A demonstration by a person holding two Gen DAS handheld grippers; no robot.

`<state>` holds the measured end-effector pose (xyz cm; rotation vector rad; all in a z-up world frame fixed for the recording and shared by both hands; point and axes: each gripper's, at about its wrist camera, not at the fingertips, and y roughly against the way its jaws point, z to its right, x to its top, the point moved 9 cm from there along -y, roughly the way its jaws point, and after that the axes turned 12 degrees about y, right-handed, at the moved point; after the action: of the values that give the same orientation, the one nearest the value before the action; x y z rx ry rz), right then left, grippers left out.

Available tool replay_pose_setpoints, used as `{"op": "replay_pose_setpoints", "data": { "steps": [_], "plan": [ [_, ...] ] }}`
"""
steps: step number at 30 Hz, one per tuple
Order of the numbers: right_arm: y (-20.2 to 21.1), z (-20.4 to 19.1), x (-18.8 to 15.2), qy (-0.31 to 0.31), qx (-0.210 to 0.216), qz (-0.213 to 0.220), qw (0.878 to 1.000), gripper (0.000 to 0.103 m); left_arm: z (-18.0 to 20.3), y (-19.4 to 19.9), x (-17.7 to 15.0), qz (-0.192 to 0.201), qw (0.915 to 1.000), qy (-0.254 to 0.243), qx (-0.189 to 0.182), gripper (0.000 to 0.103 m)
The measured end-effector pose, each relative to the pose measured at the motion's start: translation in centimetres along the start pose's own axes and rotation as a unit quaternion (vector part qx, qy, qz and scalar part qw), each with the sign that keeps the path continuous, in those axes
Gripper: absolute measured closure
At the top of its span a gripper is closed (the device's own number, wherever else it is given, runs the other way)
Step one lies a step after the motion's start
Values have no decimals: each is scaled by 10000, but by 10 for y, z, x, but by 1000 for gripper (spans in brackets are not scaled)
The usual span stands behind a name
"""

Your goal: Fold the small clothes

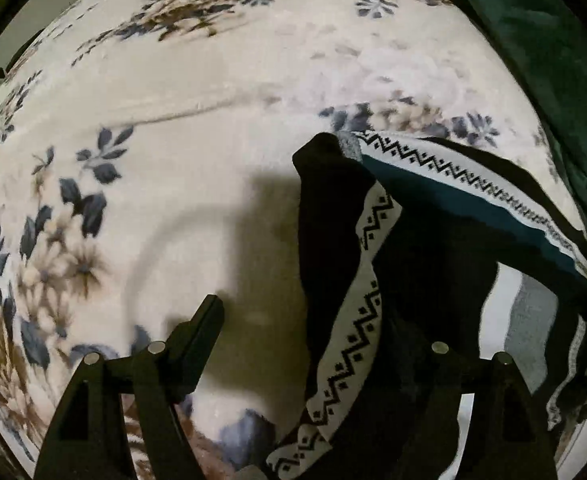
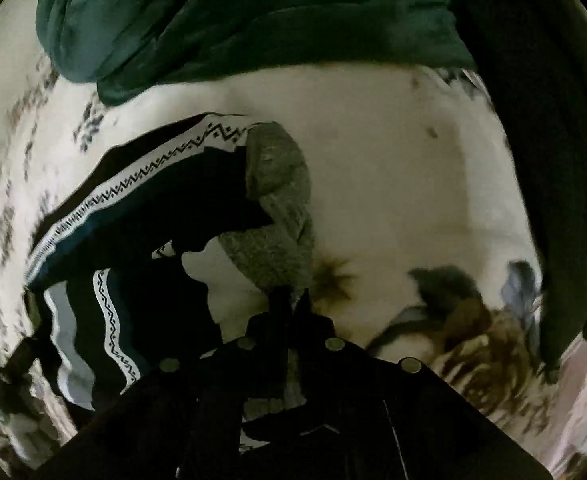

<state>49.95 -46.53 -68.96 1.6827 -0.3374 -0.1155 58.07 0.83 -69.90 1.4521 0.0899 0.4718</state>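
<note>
Left wrist view shows the left gripper [image 1: 293, 344] with jaws apart above a floral blanket [image 1: 197, 168], a black patterned sock [image 1: 333, 248] draped between them; right wrist view shows the right gripper [image 2: 291, 300] clamped on the sock's grey toe [image 2: 277, 240], which could slip if tugged.

The left gripper's [image 1: 305, 328] right finger hides behind the dark sock [image 1: 333, 216]; the floral blanket [image 2: 489, 336] blurs at lower right.

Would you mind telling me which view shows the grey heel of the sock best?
The right wrist view: the grey heel fills the centre there, just ahead of the right gripper, shut on the sock. The left wrist view shows only a small grey corner.
</note>
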Motion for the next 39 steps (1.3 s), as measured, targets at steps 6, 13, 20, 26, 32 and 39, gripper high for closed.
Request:
{"op": "replay_pose_setpoints", "data": {
  "steps": [6, 13, 20, 26, 32, 39],
  "plan": [
    [74, -21, 9, 145, -385, 1302, 9906, 54, 8, 48, -11, 505, 9979, -343, -199, 27],
    [-11, -49, -18, 583, -163, 79, 9981, 46, -6, -2, -27, 256, 9968, -752, -50, 26],
    [13, -36, -31, 110, 199, 92, 9997, 45, 4, 54, -19, 665, 9944, -762, -320, 27],
    [94, 1, -87, 151, 470, 228, 9985, 34, 36, 112, -49, 721, 9919, -768, -705, 26],
    [137, 76, -168, -15, 712, -154, 9973, 33, 105, 148, -152, 438, 9859, -1314, -934, 14],
    [151, 143, -222, 279, 603, -642, 9957, 33, 196, 137, -390, -1491, 9625, -1847, -1313, 14]
  ]
}}
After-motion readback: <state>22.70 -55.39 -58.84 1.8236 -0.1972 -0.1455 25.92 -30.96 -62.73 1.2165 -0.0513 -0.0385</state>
